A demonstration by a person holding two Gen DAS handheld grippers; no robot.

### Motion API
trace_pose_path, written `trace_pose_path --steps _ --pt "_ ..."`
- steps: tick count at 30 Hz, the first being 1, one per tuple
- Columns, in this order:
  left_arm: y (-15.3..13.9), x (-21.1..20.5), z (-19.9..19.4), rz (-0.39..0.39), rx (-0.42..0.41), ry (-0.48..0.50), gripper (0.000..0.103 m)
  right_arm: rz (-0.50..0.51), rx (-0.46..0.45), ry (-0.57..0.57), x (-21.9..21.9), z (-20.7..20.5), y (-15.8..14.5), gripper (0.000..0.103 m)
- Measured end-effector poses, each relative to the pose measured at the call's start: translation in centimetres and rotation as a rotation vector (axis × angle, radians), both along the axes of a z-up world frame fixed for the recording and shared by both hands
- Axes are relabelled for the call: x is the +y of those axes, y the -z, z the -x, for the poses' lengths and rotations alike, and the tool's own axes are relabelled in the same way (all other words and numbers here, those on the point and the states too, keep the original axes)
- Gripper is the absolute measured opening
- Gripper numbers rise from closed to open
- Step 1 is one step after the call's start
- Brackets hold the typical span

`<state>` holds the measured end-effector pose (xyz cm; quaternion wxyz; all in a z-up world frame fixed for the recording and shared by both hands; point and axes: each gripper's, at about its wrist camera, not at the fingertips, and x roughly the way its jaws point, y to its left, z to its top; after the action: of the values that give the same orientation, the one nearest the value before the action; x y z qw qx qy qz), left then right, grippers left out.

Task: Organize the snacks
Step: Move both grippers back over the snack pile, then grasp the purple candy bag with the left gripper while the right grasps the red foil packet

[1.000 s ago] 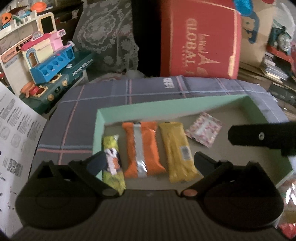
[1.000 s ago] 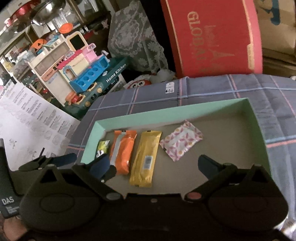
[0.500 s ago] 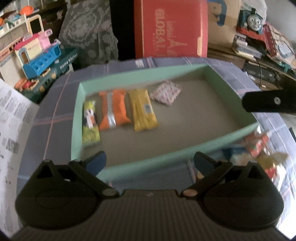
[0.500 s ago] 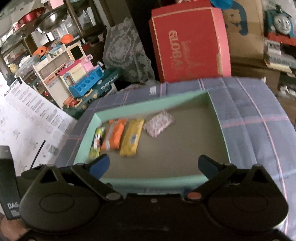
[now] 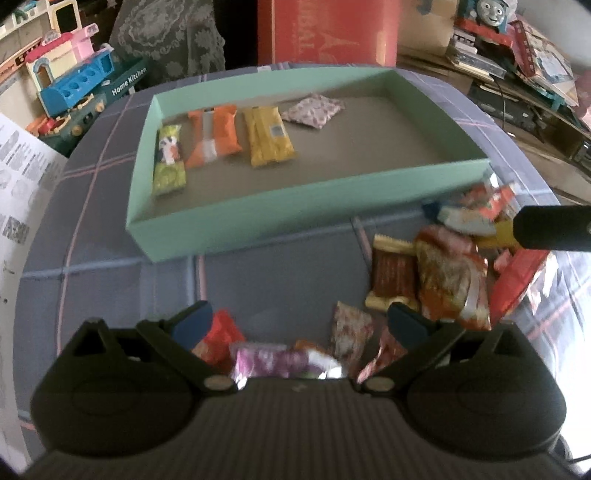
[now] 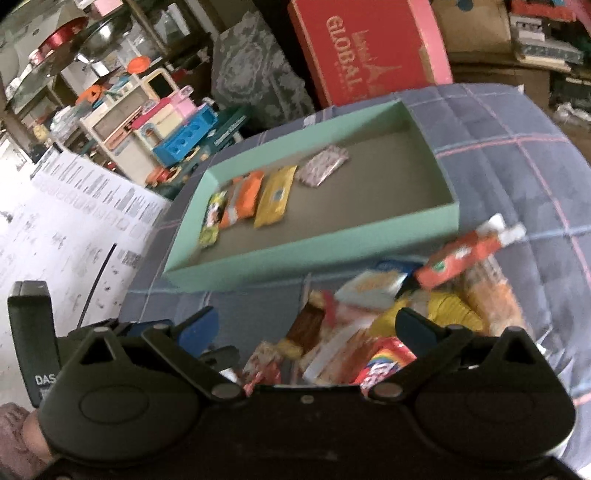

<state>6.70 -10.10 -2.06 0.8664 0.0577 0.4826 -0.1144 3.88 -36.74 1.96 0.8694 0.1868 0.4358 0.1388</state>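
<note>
A mint-green tray (image 5: 303, 218) (image 6: 317, 251) lies on the plaid cloth and holds a green packet (image 5: 169, 158), an orange one (image 5: 216, 134), a yellow one (image 5: 267, 136) and a pink patterned one (image 5: 314, 110) in a row. Loose snacks are heaped in front of it on the cloth: a red-orange bag (image 5: 450, 284), a brown wafer pack (image 5: 393, 275), a purple packet (image 5: 273, 360), a red box (image 6: 465, 254) and a yellow bag (image 6: 443, 314). My left gripper (image 5: 299, 325) is open and empty above the near snacks. My right gripper (image 6: 306, 328) is open and empty above the heap.
A red GLOBAL box (image 6: 373, 51) stands behind the tray. A toy kitchen set (image 5: 74, 85) is at the far left. A printed sheet (image 6: 74, 236) lies at the left edge of the cloth. Books and a toy train (image 5: 491, 14) are at the far right.
Both grippers have pulled back and up from the tray, so the loose snack heap in front of it has come into view. Both stay open and empty.
</note>
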Motion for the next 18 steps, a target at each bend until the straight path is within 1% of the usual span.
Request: trace_pose_path --steps 2,5,8,12,14,16,18 --pt "0.4 0.6 0.9 -0.004 0.002 0.003 0.103 -0.002 -0.002 -0.011 0.6 0.6 0.2 0.103" --pt "0.9 1.6 1.7 -0.011 0.012 -0.001 0.103 0.0 -0.03 -0.007 1.2 1.3 0.2 0.103" --pt "1.5 2.8 2.3 0.012 0.024 -0.021 0.103 -0.014 -0.048 -0.035 2.2 1.6 0.2 0.103" --pt "2.5 4.3 3.0 0.031 0.044 -0.041 0.103 0.057 -0.077 -0.093 4.7 2.2 0.7 0.102" --pt "2.9 5.2 3.3 0.042 0.05 -0.054 0.103 0.087 -0.078 -0.119 5.9 2.7 1.2 0.099" --pt "3.2 6.3 3.5 0.069 0.055 -0.077 0.103 0.106 -0.067 -0.142 6.9 2.9 1.8 0.099" --pt "3.3 7.1 3.5 0.081 0.053 -0.104 0.103 0.137 -0.064 -0.166 7.9 3.2 2.3 0.094"
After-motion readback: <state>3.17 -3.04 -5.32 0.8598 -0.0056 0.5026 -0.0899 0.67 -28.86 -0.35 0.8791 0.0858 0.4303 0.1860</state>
